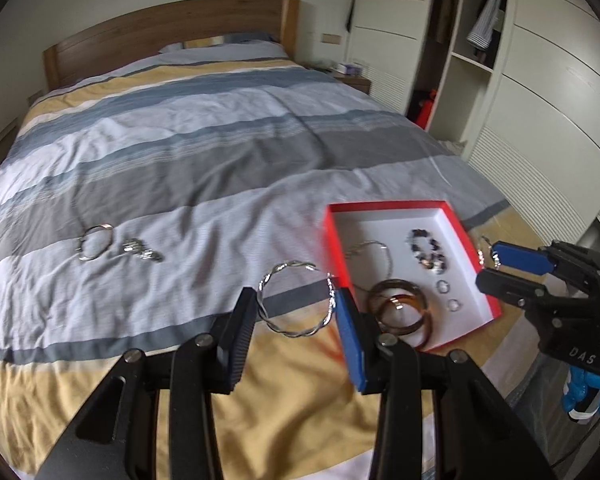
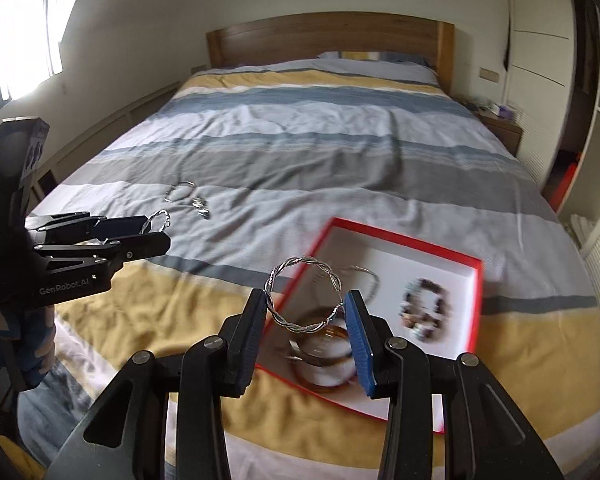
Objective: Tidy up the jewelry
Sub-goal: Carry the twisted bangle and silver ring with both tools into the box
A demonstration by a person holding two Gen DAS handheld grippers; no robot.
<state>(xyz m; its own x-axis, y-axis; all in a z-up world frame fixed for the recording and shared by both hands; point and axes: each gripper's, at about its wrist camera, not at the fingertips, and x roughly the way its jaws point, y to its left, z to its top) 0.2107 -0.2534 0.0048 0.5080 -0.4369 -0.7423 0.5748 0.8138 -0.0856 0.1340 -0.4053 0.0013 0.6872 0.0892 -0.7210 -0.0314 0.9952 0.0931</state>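
- The left gripper (image 1: 296, 300) grips the left bangle (image 1: 290, 333), a twisted silver ring, across its width; each pad presses on one side of it
- This bangle is held above the duvet (image 1: 204, 200), just left of the box (image 1: 384, 205) and not touching it
- The right gripper (image 2: 306, 300) holds the right bangle (image 2: 306, 260) in the same way (also twisted silver), with a pad against each side
- The right bangle hangs above the near left corner of the box (image 2: 404, 236); whether it touches anything below, I cannot tell
- The box is red outside and white inside, and it lies flat on the yellow stripe of the duvet
- At its near end there is an amber bangle (image 1: 400, 312), with a thin silver bangle (image 1: 372, 246) behind it
- To the right of these lie two small rings (image 1: 443, 286) and, a little farther, a bead bracelet (image 1: 426, 250)
- Farther on the duvet, well apart from the box on the left, lies a thin hoop (image 1: 96, 242), and just beside it some small silver pieces (image 1: 142, 250), too small to name
- At the far end of the bed stands the wooden headboard (image 1: 172, 32)
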